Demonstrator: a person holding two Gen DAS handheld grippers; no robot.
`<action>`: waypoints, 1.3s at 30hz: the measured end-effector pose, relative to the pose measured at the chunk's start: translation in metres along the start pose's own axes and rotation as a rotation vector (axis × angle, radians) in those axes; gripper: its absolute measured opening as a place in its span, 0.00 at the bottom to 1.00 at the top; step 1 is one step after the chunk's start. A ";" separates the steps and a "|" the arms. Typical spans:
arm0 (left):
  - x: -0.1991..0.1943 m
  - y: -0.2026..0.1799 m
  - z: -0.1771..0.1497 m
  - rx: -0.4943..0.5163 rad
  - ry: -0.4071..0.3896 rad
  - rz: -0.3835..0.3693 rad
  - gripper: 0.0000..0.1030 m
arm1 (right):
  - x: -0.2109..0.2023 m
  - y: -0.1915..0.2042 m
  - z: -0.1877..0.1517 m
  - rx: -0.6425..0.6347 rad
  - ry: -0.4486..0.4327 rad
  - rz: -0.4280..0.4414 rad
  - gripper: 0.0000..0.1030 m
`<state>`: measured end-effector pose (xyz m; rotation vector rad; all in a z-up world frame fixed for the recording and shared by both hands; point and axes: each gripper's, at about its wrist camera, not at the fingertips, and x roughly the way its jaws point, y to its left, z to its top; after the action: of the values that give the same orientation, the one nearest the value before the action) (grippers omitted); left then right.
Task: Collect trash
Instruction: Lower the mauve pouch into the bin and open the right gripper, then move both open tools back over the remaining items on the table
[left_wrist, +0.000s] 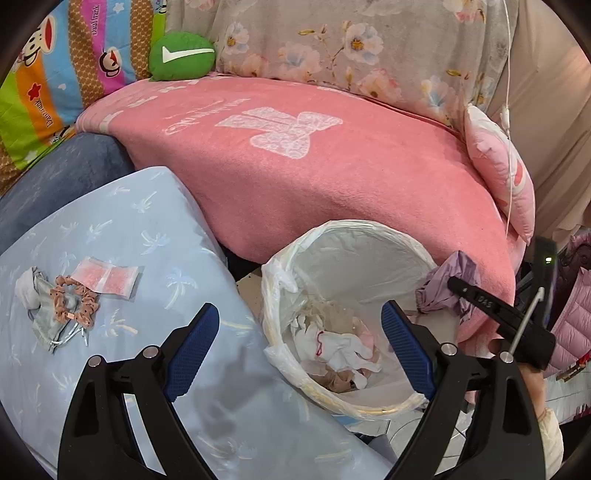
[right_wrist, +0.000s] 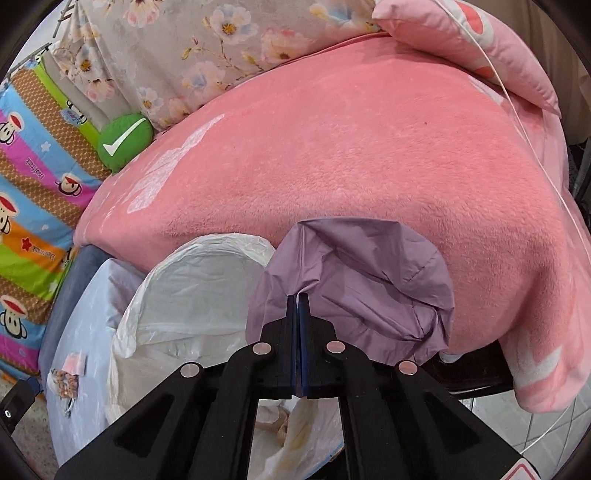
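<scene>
Beside the lined bin (right_wrist: 192, 280), right gripper (right_wrist: 298, 295) fingers clamp crumpled lilac wrapper (right_wrist: 362, 280) — left gripper (left_wrist: 299, 325) fingers apart.

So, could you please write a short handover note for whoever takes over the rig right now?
Right gripper: shut on the purple wrapper, beside the bin, over the pink blanket.
Left gripper: open, empty, above the bin's near rim.
Done: tissues already in the bin.
Left: drop the wrapper in; the sachet and scrunchie lie on the blue sheet.
</scene>
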<state>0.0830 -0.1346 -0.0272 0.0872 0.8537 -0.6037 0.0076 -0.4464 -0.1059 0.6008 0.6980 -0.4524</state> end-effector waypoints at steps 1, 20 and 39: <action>0.001 0.002 0.000 -0.005 0.002 0.003 0.83 | -0.006 0.008 0.000 -0.022 -0.011 0.010 0.02; -0.027 0.045 -0.006 -0.096 -0.037 0.051 0.83 | -0.076 0.136 -0.014 -0.235 -0.070 0.168 0.40; -0.079 0.111 -0.031 -0.208 -0.100 0.136 0.83 | -0.110 0.237 -0.075 -0.401 -0.017 0.280 0.48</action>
<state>0.0810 0.0036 -0.0086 -0.0729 0.8023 -0.3861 0.0334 -0.2020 0.0107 0.3078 0.6539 -0.0518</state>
